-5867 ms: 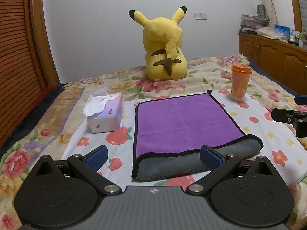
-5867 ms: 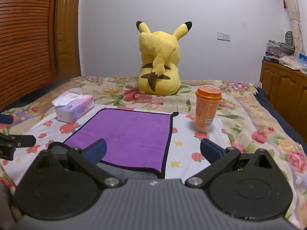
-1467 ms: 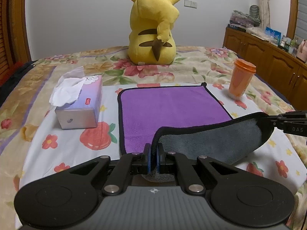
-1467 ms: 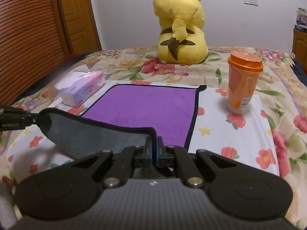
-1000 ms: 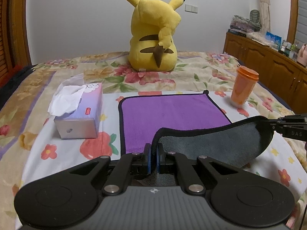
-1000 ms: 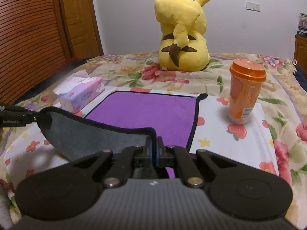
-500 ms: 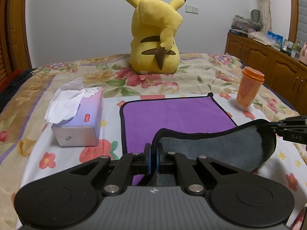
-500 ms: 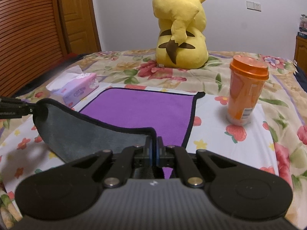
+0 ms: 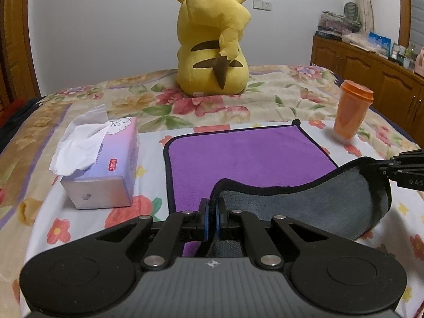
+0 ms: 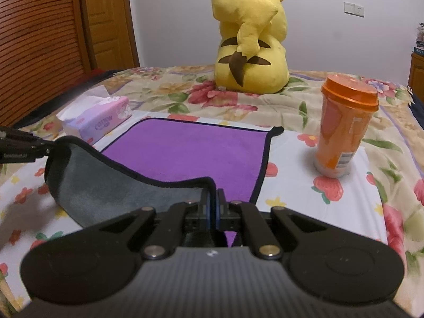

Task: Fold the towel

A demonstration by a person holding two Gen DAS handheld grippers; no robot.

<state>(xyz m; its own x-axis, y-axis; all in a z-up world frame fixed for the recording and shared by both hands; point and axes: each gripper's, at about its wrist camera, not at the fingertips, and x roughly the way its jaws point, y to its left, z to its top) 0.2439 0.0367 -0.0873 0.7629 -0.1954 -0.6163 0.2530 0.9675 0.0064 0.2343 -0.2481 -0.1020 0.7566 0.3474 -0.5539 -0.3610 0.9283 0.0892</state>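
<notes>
We've got both claws, left (image 9: pixel 211 213) & right (image 10: pixel 212 206), clamped on towel (image 9: pixel 246 156) near corners; lifted hem spans btwn them, far edge straight ahead.

Setting: bedroom in a home. Work surface is a bed (image 9: pixel 278 98) covered with a floral quilt (image 10: pixel 169 90). A large yellow Pikachu plush (image 9: pixel 212 42) sits at the far side, back to the cameras, before a plain white wall (image 9: pixel 106 26) with a switch plate (image 9: pixel 261 4). Tissue box (image 9: pixel 102 164) and orange lidded cup (image 9: pixel 351 112) stand on the bedding. Wooden slatted wardrobe doors (image 10: pixel 39 45) on the left; low wooden cabinets (image 9: pixel 371 71) on the right, topped with household clutter; curtain (image 9: pixel 364 2) above them.
</notes>
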